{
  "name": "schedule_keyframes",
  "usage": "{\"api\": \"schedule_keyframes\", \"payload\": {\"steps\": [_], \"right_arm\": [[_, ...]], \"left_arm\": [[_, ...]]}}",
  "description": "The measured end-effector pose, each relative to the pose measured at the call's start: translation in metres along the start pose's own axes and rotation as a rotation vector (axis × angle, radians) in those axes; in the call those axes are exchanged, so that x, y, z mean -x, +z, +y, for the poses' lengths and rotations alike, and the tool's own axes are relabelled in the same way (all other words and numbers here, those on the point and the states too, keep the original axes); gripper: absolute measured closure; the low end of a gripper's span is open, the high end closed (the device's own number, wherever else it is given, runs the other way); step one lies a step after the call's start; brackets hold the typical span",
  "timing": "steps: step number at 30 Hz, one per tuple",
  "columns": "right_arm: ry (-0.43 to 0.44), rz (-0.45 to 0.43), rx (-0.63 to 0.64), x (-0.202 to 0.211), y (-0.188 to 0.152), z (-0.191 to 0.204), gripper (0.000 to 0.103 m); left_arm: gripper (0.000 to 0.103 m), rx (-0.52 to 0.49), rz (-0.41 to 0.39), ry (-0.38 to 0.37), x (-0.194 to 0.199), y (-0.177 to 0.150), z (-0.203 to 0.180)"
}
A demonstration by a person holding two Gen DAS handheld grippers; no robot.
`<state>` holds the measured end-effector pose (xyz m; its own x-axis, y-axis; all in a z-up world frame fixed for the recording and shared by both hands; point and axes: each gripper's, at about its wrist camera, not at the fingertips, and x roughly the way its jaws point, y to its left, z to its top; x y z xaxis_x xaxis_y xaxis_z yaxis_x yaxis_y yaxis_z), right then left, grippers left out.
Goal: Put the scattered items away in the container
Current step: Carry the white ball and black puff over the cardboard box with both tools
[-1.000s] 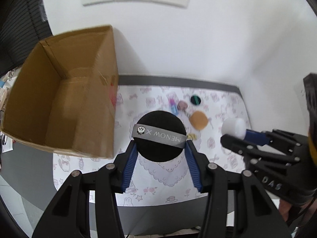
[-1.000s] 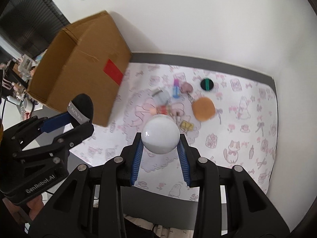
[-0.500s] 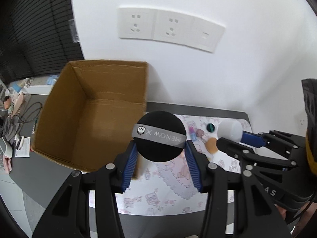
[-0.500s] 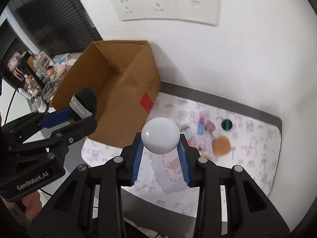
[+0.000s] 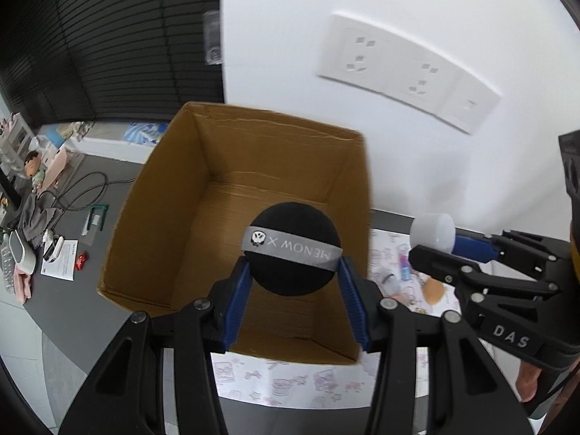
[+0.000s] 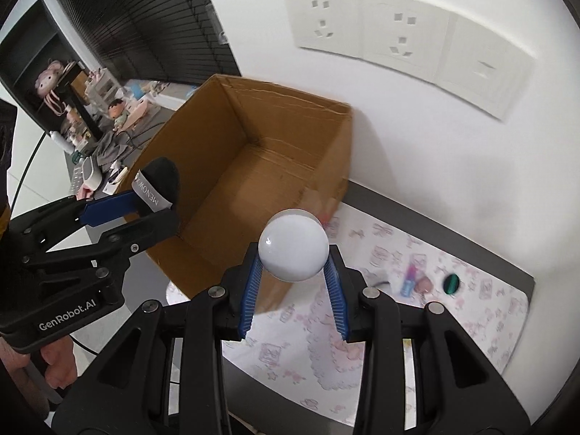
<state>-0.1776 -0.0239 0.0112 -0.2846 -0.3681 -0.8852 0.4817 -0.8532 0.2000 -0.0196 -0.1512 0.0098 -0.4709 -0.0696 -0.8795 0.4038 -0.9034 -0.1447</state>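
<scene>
A dark grey table [image 6: 482, 250] carries a pink-printed white mat [image 6: 482, 311]; the open cardboard box [image 6: 232, 195] stands on it, with a green-black disc [image 6: 451, 284] and small pink items [image 6: 424, 284] lying nearby.

White triple socket plate [image 6: 406, 40] on the wall; dark slatted blinds [image 5: 119, 43] to its left. Below them, a cluttered grey desk [image 5: 105, 185] with a looped black cable [image 5: 78, 195], a printed paper sheet [image 5: 59, 264], a small red wrapper [image 5: 81, 261], and a big-headed doll figure [image 6: 117, 110]. Further back, a pink plush [image 6: 49, 81] on a dark shelf.
</scene>
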Motion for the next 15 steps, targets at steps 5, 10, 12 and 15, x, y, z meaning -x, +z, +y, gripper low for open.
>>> {"api": "schedule_keyframes", "payload": {"steps": [5, 10, 12, 15], "right_arm": [[0.030, 0.028, 0.034, -0.025, 0.020, 0.017, 0.067], [0.028, 0.087, 0.049, -0.065, 0.041, 0.033, 0.067], [0.037, 0.119, 0.044, -0.083, 0.047, 0.037, 0.067], [0.040, 0.158, 0.047, -0.105, 0.051, 0.042, 0.067]], "left_arm": [[0.055, 0.034, 0.039, 0.023, -0.020, 0.006, 0.028], [0.055, 0.077, 0.088, 0.037, -0.044, 0.007, 0.049], [0.055, 0.089, 0.107, 0.048, -0.054, 0.006, 0.057], [0.055, 0.103, 0.144, 0.051, -0.069, 0.003, 0.066]]}}
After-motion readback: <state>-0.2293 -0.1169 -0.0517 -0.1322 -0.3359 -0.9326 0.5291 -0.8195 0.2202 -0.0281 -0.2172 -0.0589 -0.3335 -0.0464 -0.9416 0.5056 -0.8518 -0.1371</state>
